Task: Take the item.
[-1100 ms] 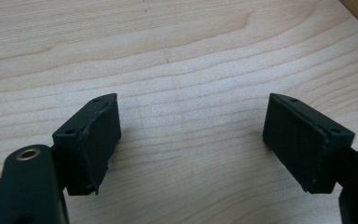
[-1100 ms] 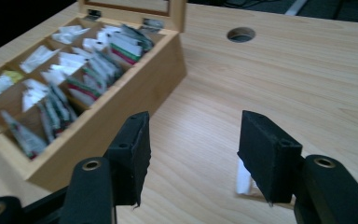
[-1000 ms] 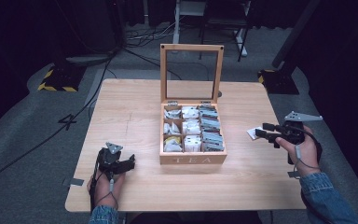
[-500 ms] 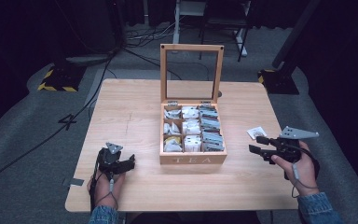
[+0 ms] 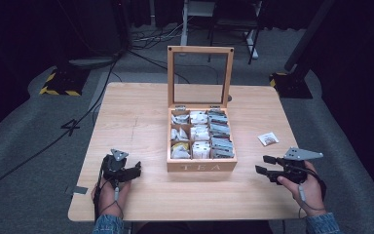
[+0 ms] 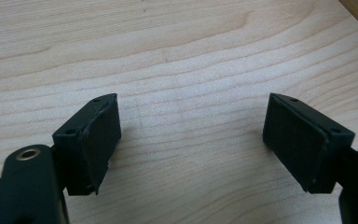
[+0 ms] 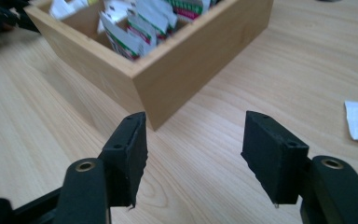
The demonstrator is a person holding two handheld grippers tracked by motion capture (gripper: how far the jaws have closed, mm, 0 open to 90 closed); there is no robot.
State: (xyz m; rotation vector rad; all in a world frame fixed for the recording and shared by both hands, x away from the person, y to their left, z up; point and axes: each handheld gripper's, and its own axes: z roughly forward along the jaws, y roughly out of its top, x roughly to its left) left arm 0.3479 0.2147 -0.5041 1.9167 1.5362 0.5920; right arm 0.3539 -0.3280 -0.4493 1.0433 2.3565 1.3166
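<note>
Nearest, left of the tea box [image 5: 202, 166], the left claw [image 5: 135, 170] rests wide and empty on the surface [image 5: 141, 117]. The right claw [image 5: 265, 164], right of the box, has just been opening wider, with nothing between the jaws. A tea bag packet [image 5: 268, 139] lies right of the box, farther back. I judge this a pause after placing; next comes another packet from the box.

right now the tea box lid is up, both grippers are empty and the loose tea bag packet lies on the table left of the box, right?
Not quite. The loose tea bag packet lies right of the tea box, beyond the right gripper, as the high view shows. The rest holds: the lid stands up, and the left gripper and right gripper are both open and empty.
</note>
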